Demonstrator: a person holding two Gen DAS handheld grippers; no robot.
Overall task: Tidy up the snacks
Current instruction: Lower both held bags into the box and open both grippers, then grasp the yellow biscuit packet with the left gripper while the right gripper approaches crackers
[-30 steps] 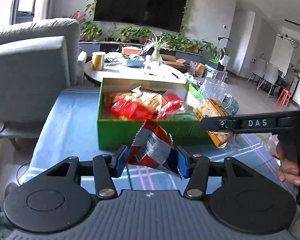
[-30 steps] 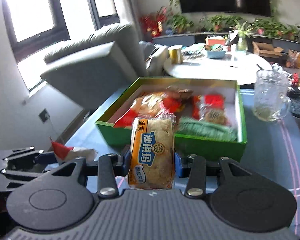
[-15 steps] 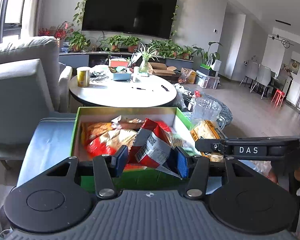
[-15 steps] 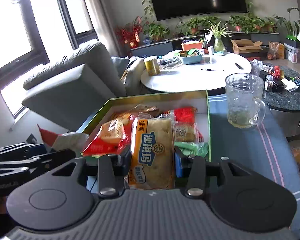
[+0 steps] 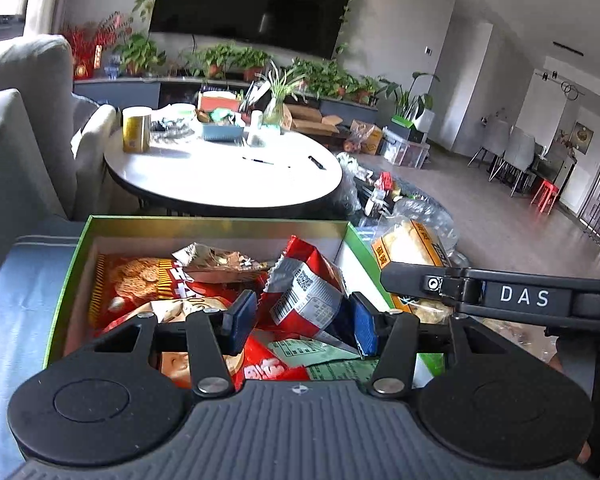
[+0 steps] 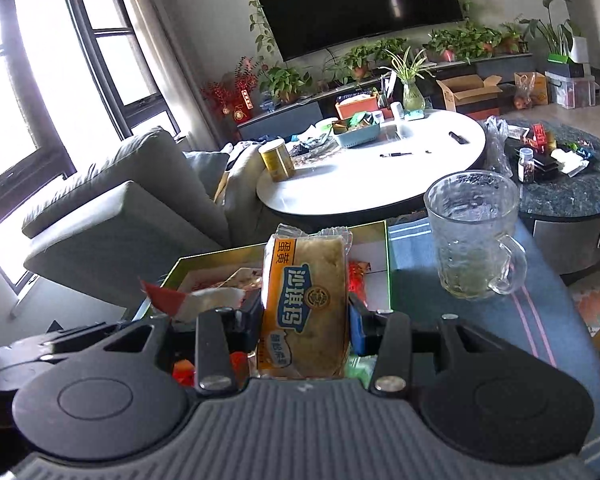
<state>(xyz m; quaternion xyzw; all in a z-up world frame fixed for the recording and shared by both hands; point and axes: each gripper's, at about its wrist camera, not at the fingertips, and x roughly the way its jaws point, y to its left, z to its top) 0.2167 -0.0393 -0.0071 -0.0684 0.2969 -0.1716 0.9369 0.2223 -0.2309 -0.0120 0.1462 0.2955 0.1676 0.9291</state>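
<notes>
The left claw (image 5: pixel 305 318) is clamped on a red and silver snack packet (image 5: pixel 306 296), its blue pads (image 5: pixel 365 322) pressing the packet's crumpled sides. The packet hangs over the open green box (image 5: pixel 70 280), long axis tilted from upper left to lower right, its crimped end up and away from the camera. A barcode and a QR code show on its silver back; the small print there is too fine to read. The claw body hides the box's near wall and the packets under it. Inside the box lie several red snack bags (image 5: pixel 140 284), a silver foil pouch (image 5: pixel 220 260) and a green packet (image 5: pixel 320 360); their lettering is partly covered and unclear.

The right claw (image 6: pixel 304 322) grips a yellow pastry pack (image 6: pixel 305 304) upright, long axis vertical, printed face to the camera. It bears large white Chinese characters on a blue band and two orange ones at the top left; the pack's lower end is cut off by the claw body. It sits over the near right part of the box, whose rim (image 6: pixel 387 264) shows behind it. In the left view the right claw's side reads "DAS", and the pack (image 5: pixel 410 246) pokes out above it, just beside the box's right wall.

A glass mug (image 6: pixel 474 236) stands on the blue striped tabletop (image 6: pixel 540 320), right of the box and apart from it. A round white table (image 6: pixel 380 176) with a yellow tin (image 6: pixel 277 160) stands behind.
</notes>
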